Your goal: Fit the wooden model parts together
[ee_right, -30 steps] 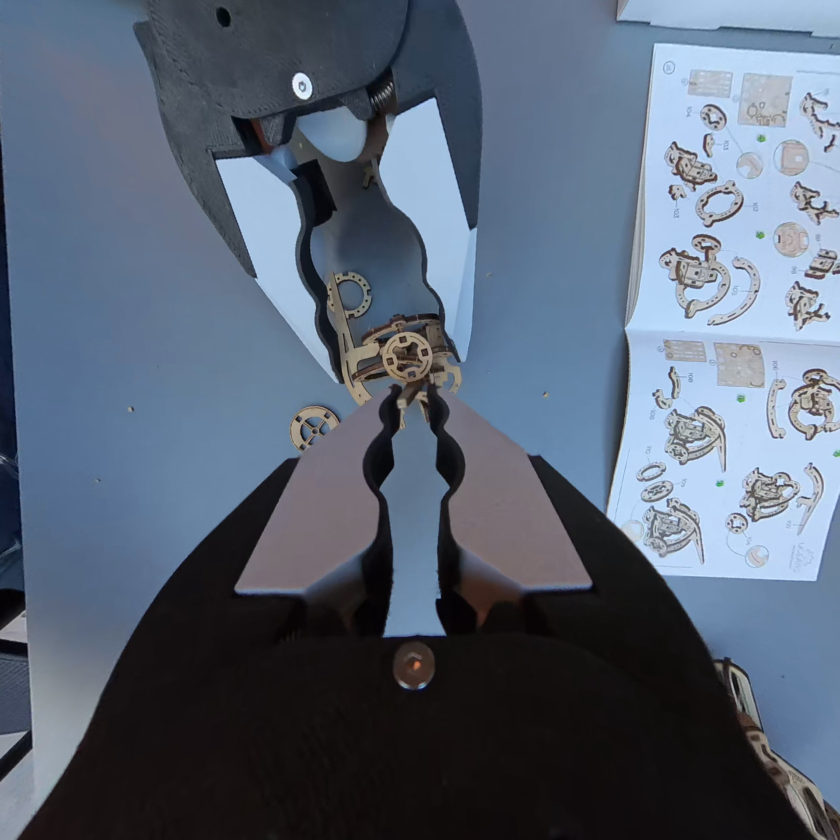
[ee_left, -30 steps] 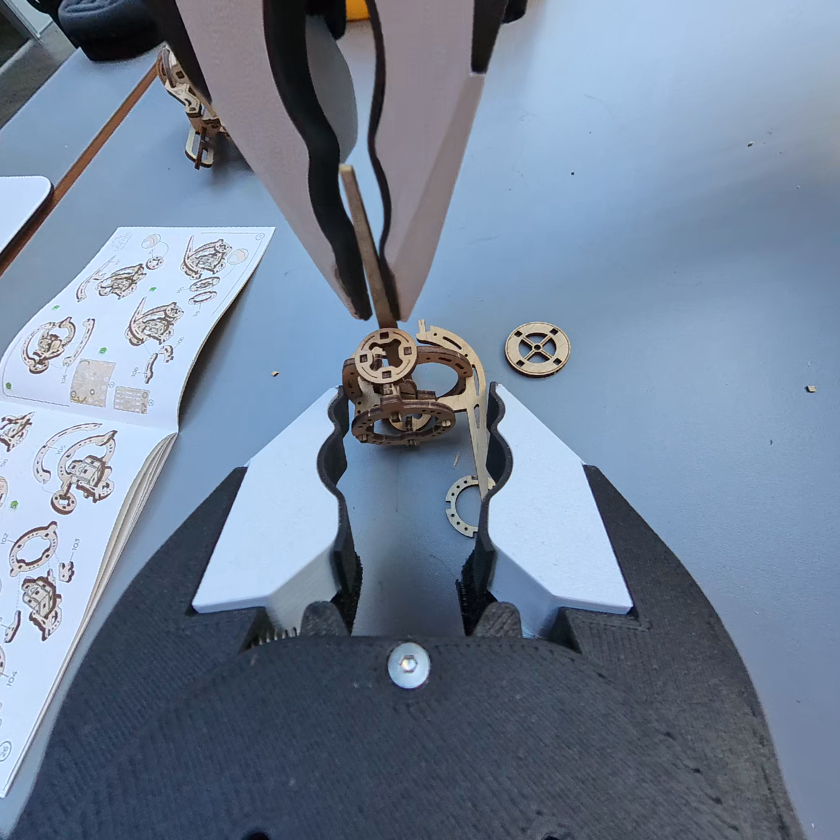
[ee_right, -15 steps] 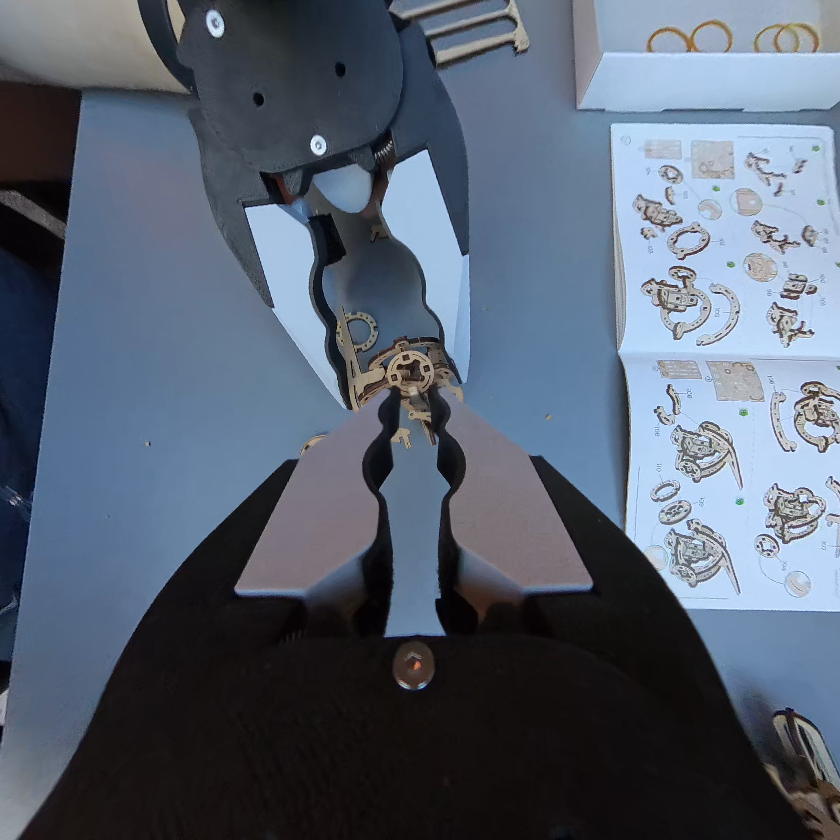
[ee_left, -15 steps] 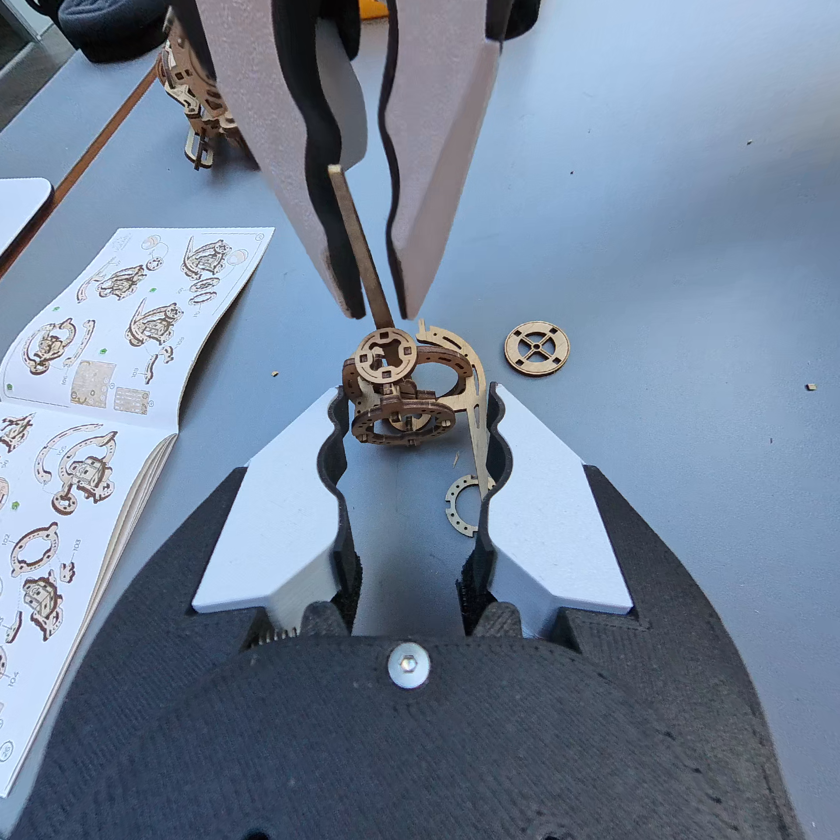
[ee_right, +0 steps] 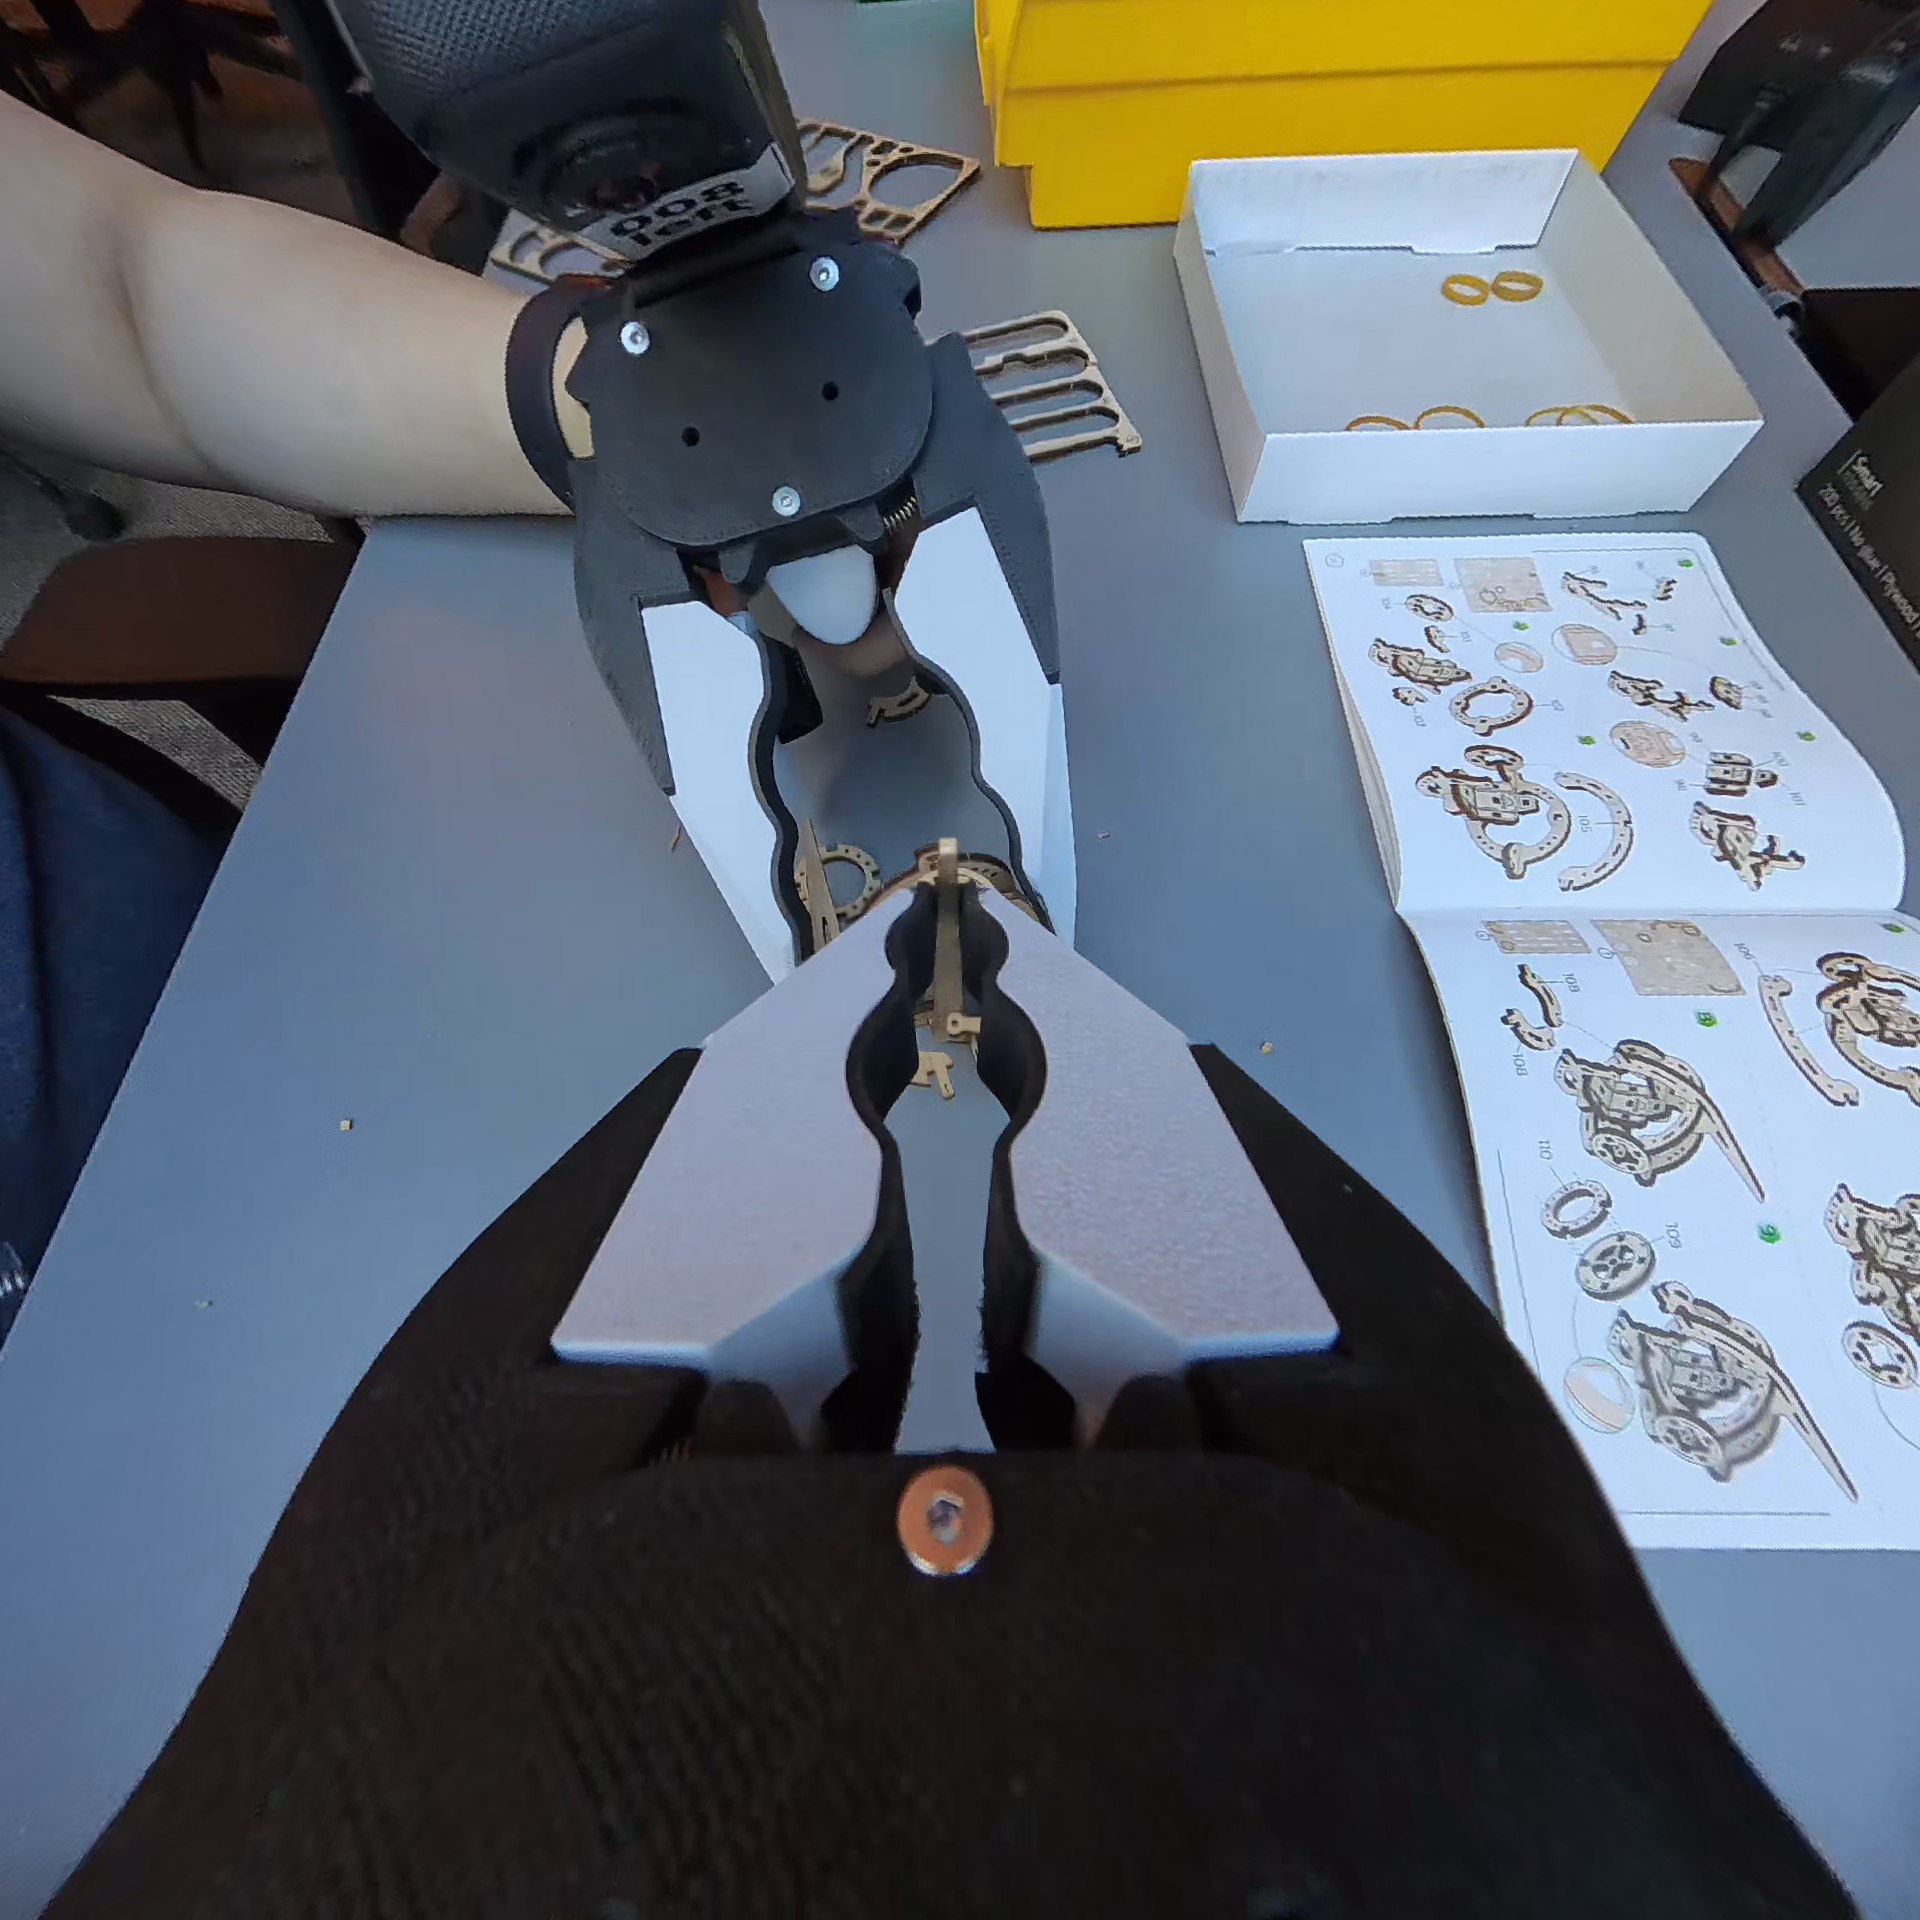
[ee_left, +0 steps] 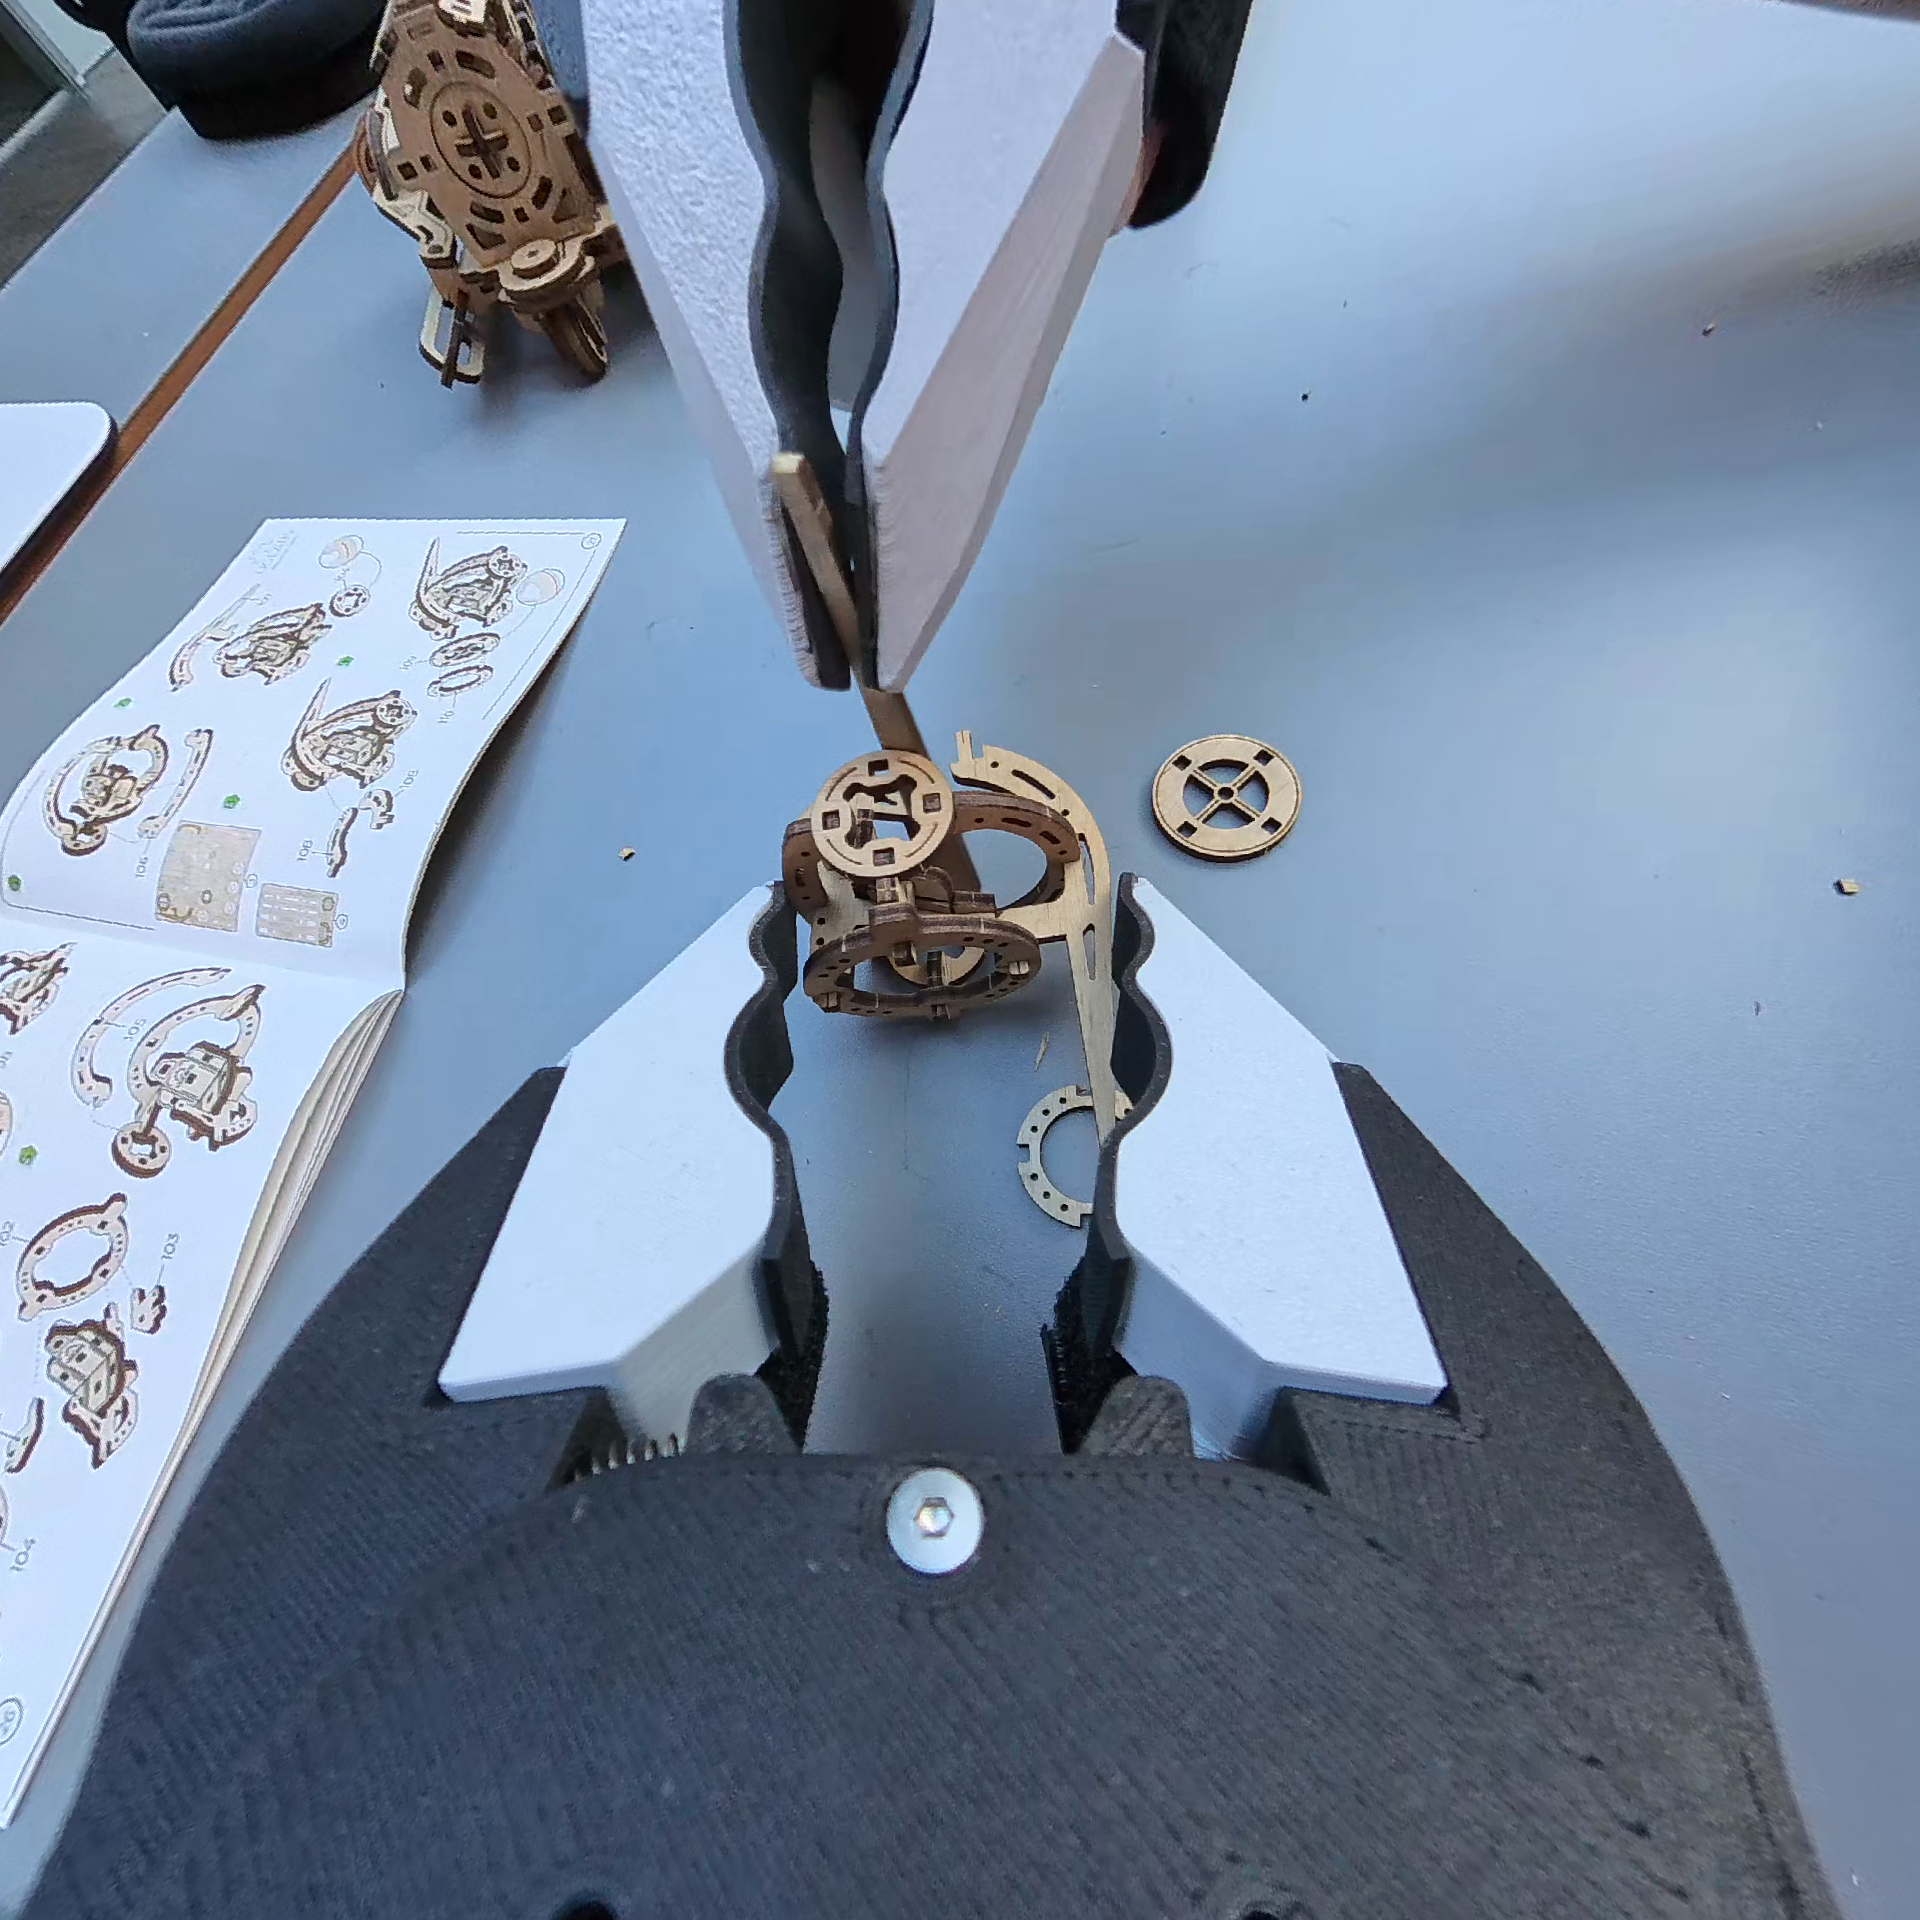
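A small wooden assembly (ee_left: 914,904) of rings, a round disc and a curved arm stands on the grey table (ee_left: 1455,623). My left gripper (ee_left: 951,904) clamps it between its white fingertips, the curved arm against the right finger. My right gripper (ee_left: 857,681) comes down from above, shut on a thin wooden stick (ee_left: 816,551). The stick's lower end goes behind the assembly's round disc. In the right wrist view the stick (ee_right: 945,956) stands between my right gripper's (ee_right: 945,914) closed tips, and the assembly (ee_right: 977,873) is mostly hidden behind them.
A loose spoked wooden disc (ee_left: 1226,798) and a notched ring (ee_left: 1055,1153) lie near the assembly. An open instruction booklet (ee_right: 1662,987) lies beside it. A finished wooden model (ee_left: 488,177), a white box (ee_right: 1455,343), a yellow bin (ee_right: 1299,83) and cut-out wooden sheets (ee_right: 1049,384) stand farther off. The left gripper's tips are roughly 5 cm from the right gripper's.
My right gripper opened around the stick half a second ago and has closed on it again. It has swung from steeply overhead to a flatter angle. My left gripper and the assembly have not moved.
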Tool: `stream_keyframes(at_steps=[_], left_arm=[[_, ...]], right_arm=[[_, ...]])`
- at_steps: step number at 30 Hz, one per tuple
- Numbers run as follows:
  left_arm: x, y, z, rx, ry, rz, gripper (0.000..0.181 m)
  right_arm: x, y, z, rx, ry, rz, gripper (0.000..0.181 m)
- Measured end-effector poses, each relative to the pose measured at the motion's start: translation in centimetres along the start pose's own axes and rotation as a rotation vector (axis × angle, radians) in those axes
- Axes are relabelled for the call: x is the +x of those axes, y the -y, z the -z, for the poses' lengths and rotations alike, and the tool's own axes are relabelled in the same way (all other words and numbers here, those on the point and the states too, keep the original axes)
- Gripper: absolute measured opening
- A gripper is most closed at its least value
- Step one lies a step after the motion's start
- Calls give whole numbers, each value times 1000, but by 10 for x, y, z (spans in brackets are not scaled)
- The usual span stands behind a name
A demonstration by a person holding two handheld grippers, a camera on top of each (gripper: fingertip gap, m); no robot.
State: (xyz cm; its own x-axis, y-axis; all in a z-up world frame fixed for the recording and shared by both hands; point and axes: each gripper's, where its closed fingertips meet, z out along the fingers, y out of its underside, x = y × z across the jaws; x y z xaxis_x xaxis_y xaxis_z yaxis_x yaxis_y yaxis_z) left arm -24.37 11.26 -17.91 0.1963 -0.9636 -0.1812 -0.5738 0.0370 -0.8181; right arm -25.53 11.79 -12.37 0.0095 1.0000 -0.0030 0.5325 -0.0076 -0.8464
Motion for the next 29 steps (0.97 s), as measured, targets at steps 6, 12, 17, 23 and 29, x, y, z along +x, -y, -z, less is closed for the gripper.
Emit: stream_keyframes(at_steps=[6,12,17,23,29], left_arm=[[0,0,0,0,-1,1,61],[0,0,0,0,-2,3,61],[0,0,0,0,-2,1,61],[0,0,0,0,0,0,61],[0,0,0,0,0,0,61]], right_arm=[[1,11,8,61,-56,77,2],[1,5,5,45,-39,81,2],[3,5,4,31,-23,54,2],[6,4,4,6,8,3,2],[5,5,3,24,9,-4,2]])
